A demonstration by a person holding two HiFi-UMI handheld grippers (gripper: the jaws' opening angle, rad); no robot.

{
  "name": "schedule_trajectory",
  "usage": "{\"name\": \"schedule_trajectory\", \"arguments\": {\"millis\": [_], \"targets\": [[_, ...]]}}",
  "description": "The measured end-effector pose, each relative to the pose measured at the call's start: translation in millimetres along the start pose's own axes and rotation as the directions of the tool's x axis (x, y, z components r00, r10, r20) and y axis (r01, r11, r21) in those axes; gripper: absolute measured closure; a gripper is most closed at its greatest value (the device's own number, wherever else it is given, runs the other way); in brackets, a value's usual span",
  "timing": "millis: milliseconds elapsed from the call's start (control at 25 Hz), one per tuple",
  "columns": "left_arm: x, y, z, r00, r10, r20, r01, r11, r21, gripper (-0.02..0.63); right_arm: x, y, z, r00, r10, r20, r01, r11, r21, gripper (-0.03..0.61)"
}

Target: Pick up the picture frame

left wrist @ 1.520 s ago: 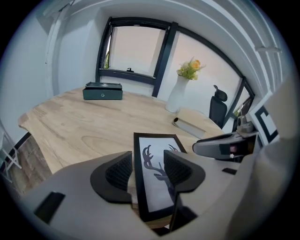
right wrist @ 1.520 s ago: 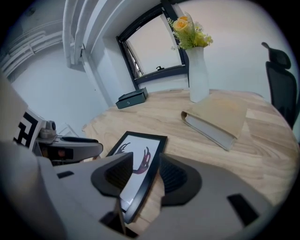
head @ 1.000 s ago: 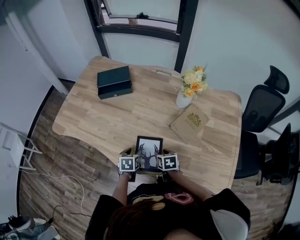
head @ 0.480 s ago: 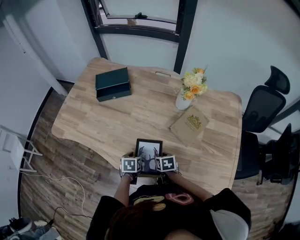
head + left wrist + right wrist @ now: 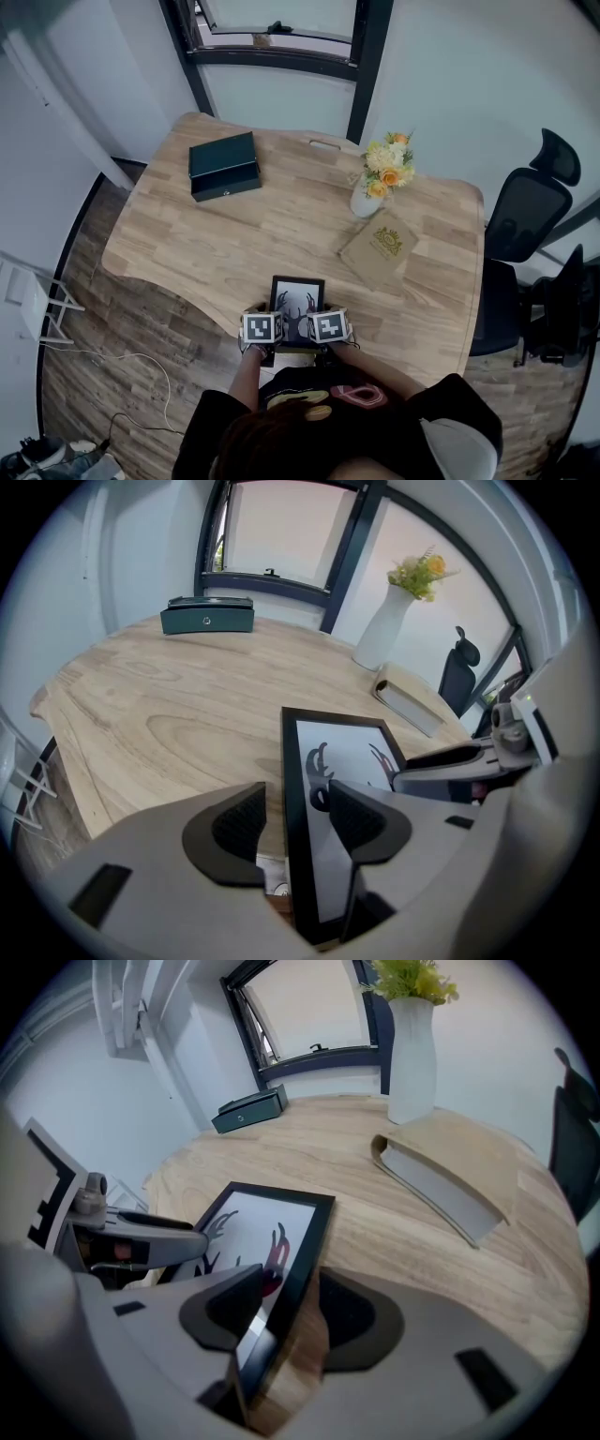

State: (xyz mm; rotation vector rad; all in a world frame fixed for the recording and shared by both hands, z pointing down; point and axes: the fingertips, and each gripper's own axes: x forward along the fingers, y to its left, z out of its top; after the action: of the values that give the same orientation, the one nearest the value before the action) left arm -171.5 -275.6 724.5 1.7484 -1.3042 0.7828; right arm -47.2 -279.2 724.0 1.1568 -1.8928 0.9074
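Observation:
The picture frame (image 5: 297,292), black-edged with a dark antler print on white, lies at the near edge of the wooden table (image 5: 216,244), its near end past the edge. My left gripper (image 5: 267,323) is shut on the frame's left side; in the left gripper view the black edge (image 5: 292,789) runs between the pads of this gripper (image 5: 295,817). My right gripper (image 5: 323,322) is shut on the frame's right side. In the right gripper view the frame (image 5: 258,1232) is tilted, with its wooden back showing between the jaws of that gripper (image 5: 281,1302).
A dark green box (image 5: 224,165) sits at the table's far left. A white vase of yellow flowers (image 5: 379,178) and a brown book (image 5: 380,246) stand to the right. A black office chair (image 5: 525,220) is beside the table's right edge.
The two grippers have come a little closer together on the frame's sides. The frame has shifted slightly toward the near edge.

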Motion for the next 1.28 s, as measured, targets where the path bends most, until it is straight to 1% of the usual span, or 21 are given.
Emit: {"name": "schedule_trajectory", "arguments": {"millis": [160,240,360,520,640,760,960,1040,1280], "targets": [[-1,-2,0,1.0,-0.006,-0.001,0.006,1.0,-0.01,0.399,0,0,-9,1.0,-0.004,-0.03,0.006,0.999,0.049,0.392],[0,1,-2,1.0,0.005,-0.002,-0.005,1.0,-0.01,0.399,0,1,-9,1.0,-0.002,-0.029,0.004,0.998,0.063,0.411],[-4,0,0,1.0,0.007,0.003,-0.007,1.0,-0.001,0.403,-1,1,-9,1.0,0.0,-0.027,0.002,0.997,0.078,0.414],[1,-2,-3,1.0,-0.022,-0.01,0.022,0.999,-0.031,0.427,-1,1,-8,1.0,0.007,-0.023,-0.005,0.995,0.096,0.42],[4,-3,-3,0.999,-0.037,-0.009,0.037,0.999,-0.037,0.456,-1,0,-8,1.0,0.02,-0.02,-0.018,0.995,0.097,0.423],[3,-4,-4,0.999,-0.036,-0.021,0.035,0.999,-0.038,0.456,-2,0,-9,0.999,0.029,-0.021,-0.026,0.994,0.107,0.431],[2,-4,-8,0.997,-0.051,-0.062,0.046,0.996,-0.073,0.475,-4,0,-11,1.0,0.021,-0.012,-0.02,0.999,0.049,0.433],[1,-3,-10,0.995,-0.06,-0.077,0.054,0.995,-0.082,0.49,-4,0,-13,1.0,0.026,-0.012,-0.026,0.999,0.042,0.433],[-2,-3,-14,0.996,-0.049,-0.078,0.041,0.994,-0.099,0.505,-6,0,-12,0.999,0.029,-0.021,-0.029,0.999,0.028,0.437]]}}
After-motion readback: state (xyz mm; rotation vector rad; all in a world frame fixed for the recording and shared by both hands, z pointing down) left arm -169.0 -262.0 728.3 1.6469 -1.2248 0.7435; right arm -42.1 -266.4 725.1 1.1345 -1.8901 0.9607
